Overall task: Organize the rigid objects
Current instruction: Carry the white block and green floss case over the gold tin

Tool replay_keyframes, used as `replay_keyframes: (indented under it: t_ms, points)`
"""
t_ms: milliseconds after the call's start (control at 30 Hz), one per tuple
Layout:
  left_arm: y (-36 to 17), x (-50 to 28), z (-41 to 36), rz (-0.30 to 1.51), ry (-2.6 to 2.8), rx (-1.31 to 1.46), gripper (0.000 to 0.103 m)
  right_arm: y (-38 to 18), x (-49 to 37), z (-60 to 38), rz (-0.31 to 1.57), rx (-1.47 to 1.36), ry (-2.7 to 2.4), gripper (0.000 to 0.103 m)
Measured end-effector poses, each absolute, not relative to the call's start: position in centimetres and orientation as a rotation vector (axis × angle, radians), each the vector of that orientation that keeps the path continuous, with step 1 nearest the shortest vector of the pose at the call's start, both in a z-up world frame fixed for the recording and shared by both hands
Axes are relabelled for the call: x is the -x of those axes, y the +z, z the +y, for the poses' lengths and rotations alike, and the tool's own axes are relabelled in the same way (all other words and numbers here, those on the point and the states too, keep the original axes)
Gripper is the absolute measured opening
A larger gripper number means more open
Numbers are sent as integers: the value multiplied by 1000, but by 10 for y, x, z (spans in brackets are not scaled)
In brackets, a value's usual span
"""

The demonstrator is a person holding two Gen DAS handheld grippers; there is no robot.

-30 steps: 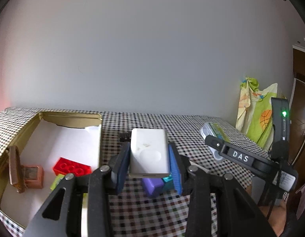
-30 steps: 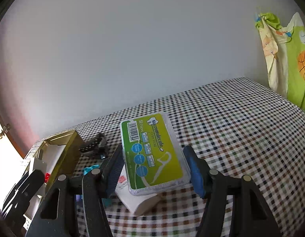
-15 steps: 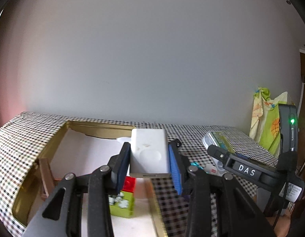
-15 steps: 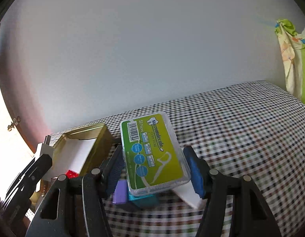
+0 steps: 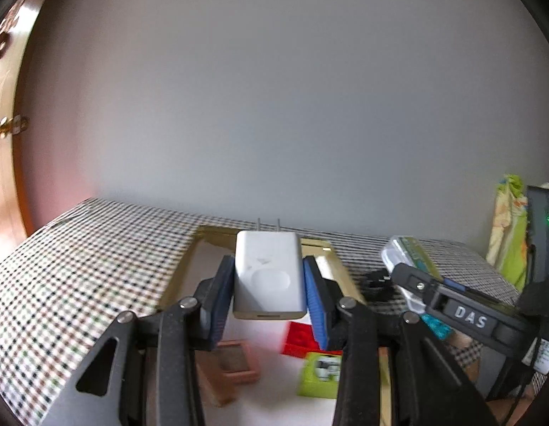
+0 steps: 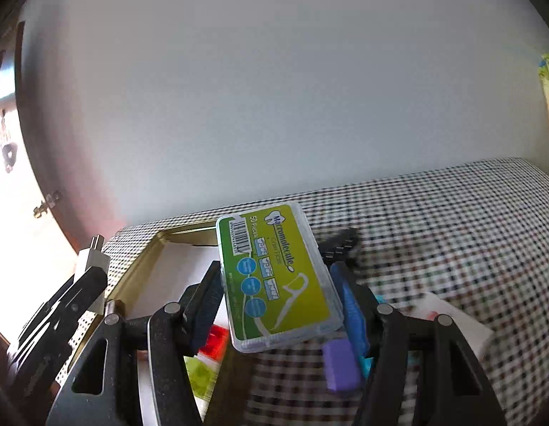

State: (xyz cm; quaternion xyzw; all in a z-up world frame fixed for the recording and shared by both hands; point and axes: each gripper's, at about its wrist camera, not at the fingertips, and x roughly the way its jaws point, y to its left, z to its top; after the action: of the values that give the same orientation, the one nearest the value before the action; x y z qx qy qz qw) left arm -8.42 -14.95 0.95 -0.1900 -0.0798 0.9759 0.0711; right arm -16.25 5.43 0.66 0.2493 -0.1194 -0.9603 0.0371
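Note:
My left gripper (image 5: 269, 298) is shut on a white charger (image 5: 268, 277) with two prongs and holds it above the gold tray (image 5: 184, 273). The tray holds a red brick (image 5: 299, 339), a green brick (image 5: 320, 374) and a brown block (image 5: 235, 362). My right gripper (image 6: 280, 301) is shut on a green dental floss box (image 6: 274, 277) and hovers over the tray's right edge (image 6: 136, 277). The floss box also shows in the left wrist view (image 5: 409, 252), and the charger in the right wrist view (image 6: 91, 259).
On the checkered cloth (image 6: 452, 234) right of the tray lie a purple block (image 6: 340, 365), a teal piece (image 6: 367, 364), a white box (image 6: 455, 323) and a black clip (image 6: 340, 245). A wall stands behind the table.
Both grippers have moved left with their objects. The left one has gone from right of the tray to over its inside; the right one has come over the tray's right edge.

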Motion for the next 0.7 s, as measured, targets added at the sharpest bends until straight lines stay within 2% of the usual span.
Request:
replay_keyframes:
  t_ms: [300,433,567,700]
  points:
    - [5,95,-168,-257,2966,672,37,9,182,16,-293,-855,-2885,63]
    - [4,97,-165,-205,2954,730,37,8,204,9,-253,-966,-2825,63]
    - [-1,101,-162,-174,2930,821,37,2,228,0,-158,-1073,-2742,63]
    - [-6,102,-156,-129,2894,914,37,-3,241,-10,38,-1116,-2713,61]
